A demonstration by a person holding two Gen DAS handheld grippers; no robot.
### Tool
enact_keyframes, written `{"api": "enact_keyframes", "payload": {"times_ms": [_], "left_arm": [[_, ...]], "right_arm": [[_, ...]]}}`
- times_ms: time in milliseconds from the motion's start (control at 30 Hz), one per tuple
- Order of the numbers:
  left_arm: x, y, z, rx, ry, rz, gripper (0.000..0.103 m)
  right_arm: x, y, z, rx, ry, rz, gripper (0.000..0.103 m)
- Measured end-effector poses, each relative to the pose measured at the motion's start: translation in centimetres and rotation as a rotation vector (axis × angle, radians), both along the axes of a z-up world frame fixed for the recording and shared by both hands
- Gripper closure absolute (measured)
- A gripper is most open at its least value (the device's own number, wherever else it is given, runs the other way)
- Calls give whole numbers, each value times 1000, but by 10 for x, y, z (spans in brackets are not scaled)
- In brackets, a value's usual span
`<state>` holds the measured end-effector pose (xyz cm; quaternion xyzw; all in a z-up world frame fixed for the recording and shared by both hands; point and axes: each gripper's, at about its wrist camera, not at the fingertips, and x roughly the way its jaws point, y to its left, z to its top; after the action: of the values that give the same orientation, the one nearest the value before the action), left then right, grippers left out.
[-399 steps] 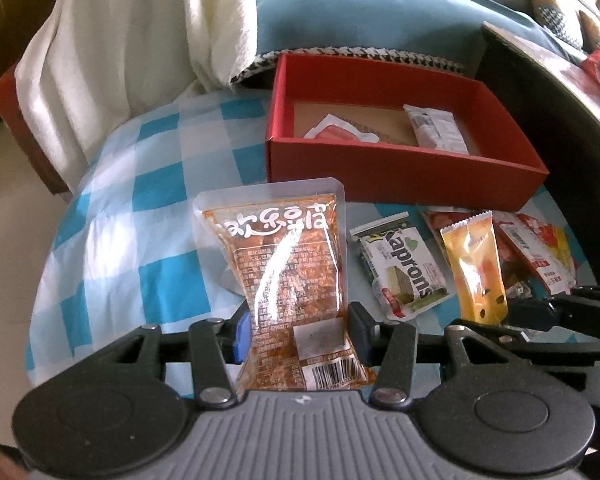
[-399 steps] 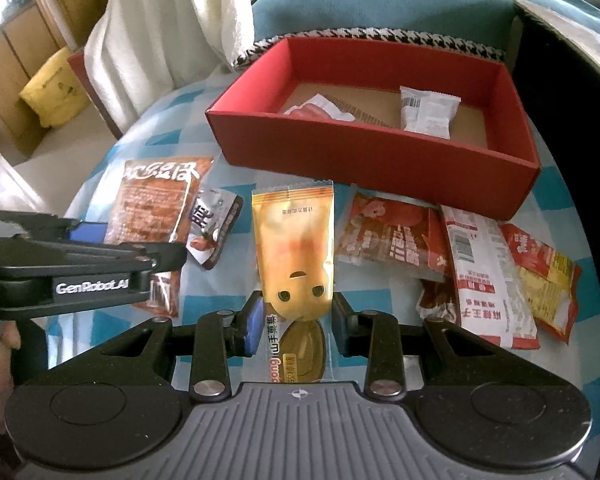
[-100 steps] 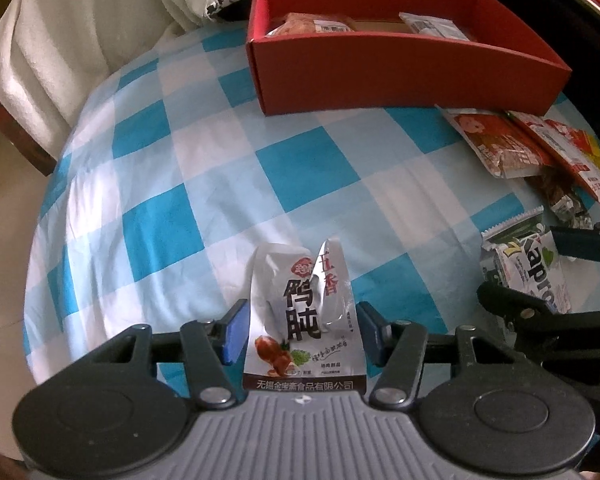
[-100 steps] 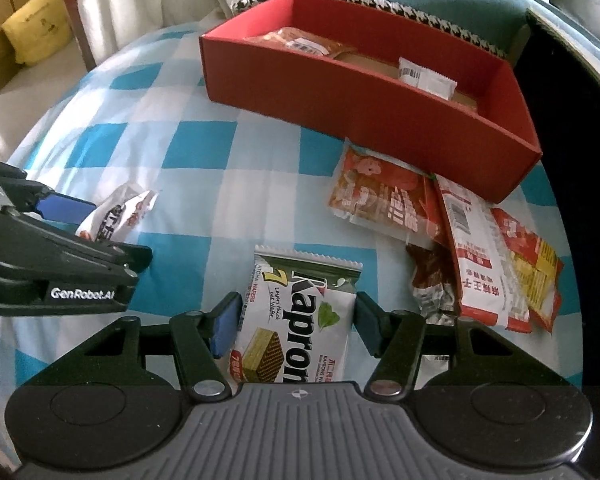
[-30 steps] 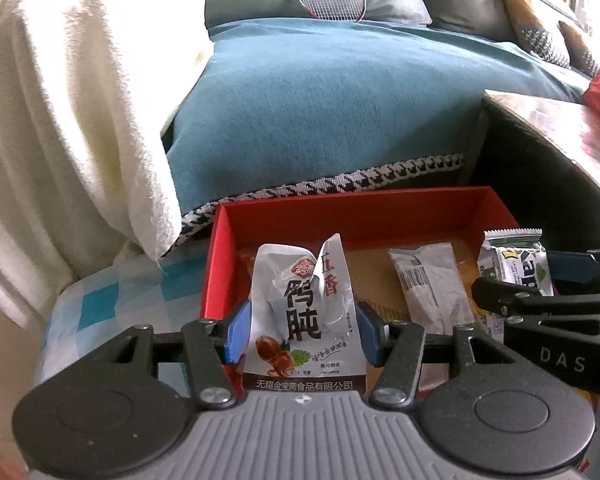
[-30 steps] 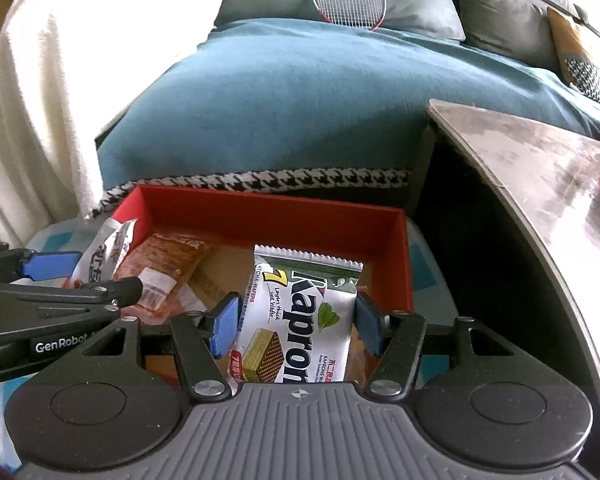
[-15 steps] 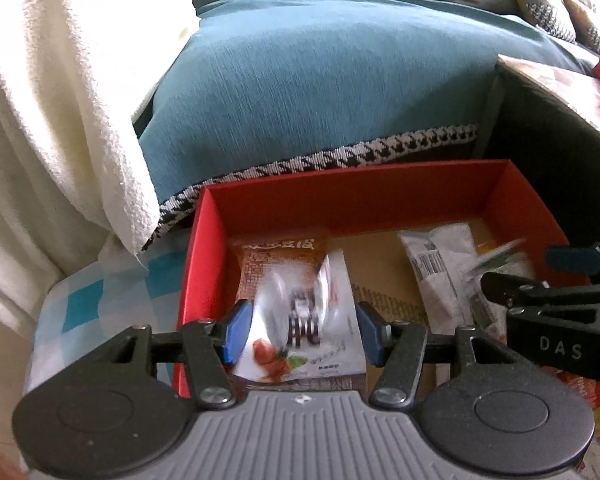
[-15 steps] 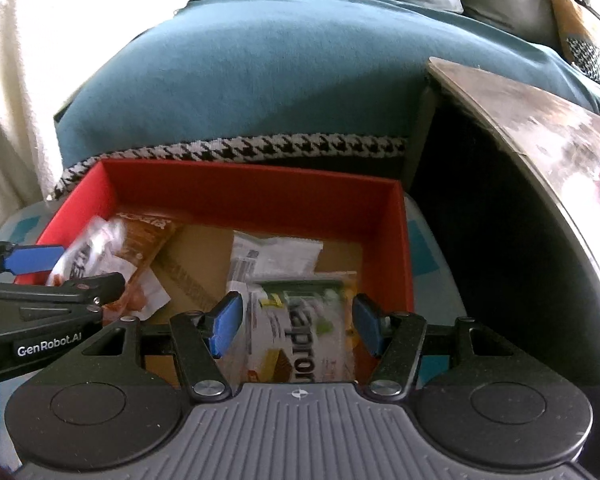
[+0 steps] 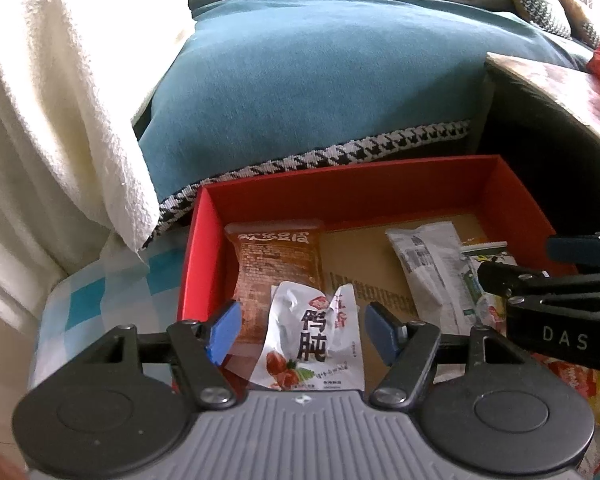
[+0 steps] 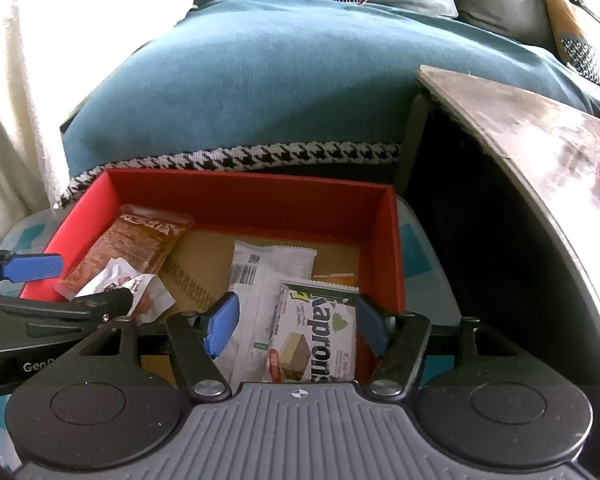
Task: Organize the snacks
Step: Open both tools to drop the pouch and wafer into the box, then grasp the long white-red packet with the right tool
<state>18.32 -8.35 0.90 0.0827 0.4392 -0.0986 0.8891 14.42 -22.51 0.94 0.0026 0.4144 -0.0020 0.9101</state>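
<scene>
Near wall of the red box hidden behind both gripper bodies. Silver pouch lower edge covered. Wafer pack bottom cut off likewise. Small print illegible.

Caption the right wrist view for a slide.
Open right claw over green-and-white wafer packet lying in red cardboard box.

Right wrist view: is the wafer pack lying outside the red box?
No. The wafer pack lies inside the red box, in its right part.
</scene>
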Motion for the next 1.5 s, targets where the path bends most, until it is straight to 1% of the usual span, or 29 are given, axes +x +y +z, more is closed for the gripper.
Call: {"api": "enact_keyframes", "payload": {"times_ms": [133, 533, 600, 967, 1167, 1233, 1267, 1433, 1500], "left_arm": [[-8, 0, 6, -19, 2, -14, 38], [-24, -4, 12, -28, 5, -43, 38], [-26, -4, 13, -33, 3, -46, 38], [-46, -4, 19, -57, 15, -76, 37], [-59, -11, 14, -73, 54, -110, 37], [-66, -14, 12, -69, 66, -126, 37], [-69, -15, 10, -67, 72, -132, 37], [-79, -19, 0, -64, 117, -159, 37], [-81, -21, -4, -57, 130, -165, 37]], "right_arm": [[-7, -4, 5, 7, -12, -9, 28], [-21, -7, 12, 16, -25, -16, 27], [-25, -8, 14, 15, -30, -21, 25], [-51, -19, 18, 25, -35, -50, 24], [-75, -31, 14, 41, -15, -79, 23], [-84, -35, 11, 50, -7, -89, 20], [-89, -37, 9, 55, 2, -96, 18], [-101, -47, -7, 91, 66, -119, 18], [-104, -48, -15, 88, 90, -126, 18]]}}
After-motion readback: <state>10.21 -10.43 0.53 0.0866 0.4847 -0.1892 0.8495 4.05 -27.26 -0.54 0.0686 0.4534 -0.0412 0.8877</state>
